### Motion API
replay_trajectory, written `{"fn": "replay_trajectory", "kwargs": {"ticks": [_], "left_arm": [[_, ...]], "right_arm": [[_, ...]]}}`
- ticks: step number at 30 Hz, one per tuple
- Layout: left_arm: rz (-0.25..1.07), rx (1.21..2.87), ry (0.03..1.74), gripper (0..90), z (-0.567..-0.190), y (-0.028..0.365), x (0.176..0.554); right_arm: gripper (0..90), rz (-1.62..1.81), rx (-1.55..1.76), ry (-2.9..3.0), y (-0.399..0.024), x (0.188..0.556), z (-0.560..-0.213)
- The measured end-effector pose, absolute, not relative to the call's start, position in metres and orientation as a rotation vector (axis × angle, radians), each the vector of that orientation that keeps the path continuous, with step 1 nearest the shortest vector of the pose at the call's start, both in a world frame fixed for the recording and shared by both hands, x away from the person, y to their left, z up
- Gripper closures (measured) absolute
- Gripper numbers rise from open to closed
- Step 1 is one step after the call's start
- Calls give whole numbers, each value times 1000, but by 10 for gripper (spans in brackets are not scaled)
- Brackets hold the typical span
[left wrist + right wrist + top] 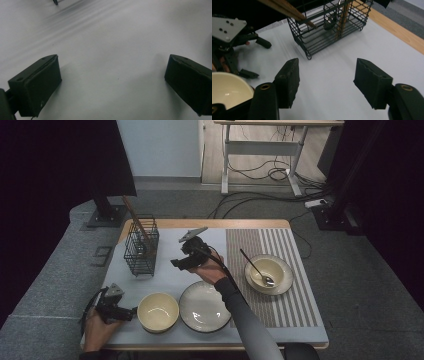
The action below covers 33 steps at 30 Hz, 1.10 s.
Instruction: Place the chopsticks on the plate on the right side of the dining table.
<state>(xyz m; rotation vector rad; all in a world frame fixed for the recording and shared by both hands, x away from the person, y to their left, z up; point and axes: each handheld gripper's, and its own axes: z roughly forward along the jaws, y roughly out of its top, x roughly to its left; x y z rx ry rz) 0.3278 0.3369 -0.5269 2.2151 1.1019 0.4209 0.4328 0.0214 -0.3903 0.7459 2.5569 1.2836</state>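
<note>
In the high view the right gripper hangs over the pale mat in the middle of the frame, pointing left toward the wire basket that stands at the upper left of the worktop. Its own view shows the jaws spread partway with nothing but bare mat between them, and the basket just ahead in the upper middle of that frame. Brown chopsticks lean out of it toward the upper left, and a spoon stands inside.

The left gripper rests at the lower left of the high view, just beside a cream bowl; its jaws stand wide apart over empty mat.

To the right of that bowl lies a plate, bare. Farther right, on the striped mat, a second bowl already has a spoon in it.

My reading is that the table is half laid: one place has its utensil, while the near bowl and plate have none. Picking a utensil from the basket looks to be the step in hand, and no grasp is made yet.
</note>
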Motion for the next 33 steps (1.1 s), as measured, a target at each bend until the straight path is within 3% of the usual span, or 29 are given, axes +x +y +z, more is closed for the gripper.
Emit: {"fn": "replay_trajectory", "kwargs": {"ticks": [13, 33], "left_arm": [[421, 2216, 1101, 3, -527, 337, 328], [423, 2218, 1102, 4, -527, 337, 328]], "right_arm": [[487, 1314, 694, 2592, 51, 439, -384], [583, 1305, 638, 2615, 79, 443, -380]]}}
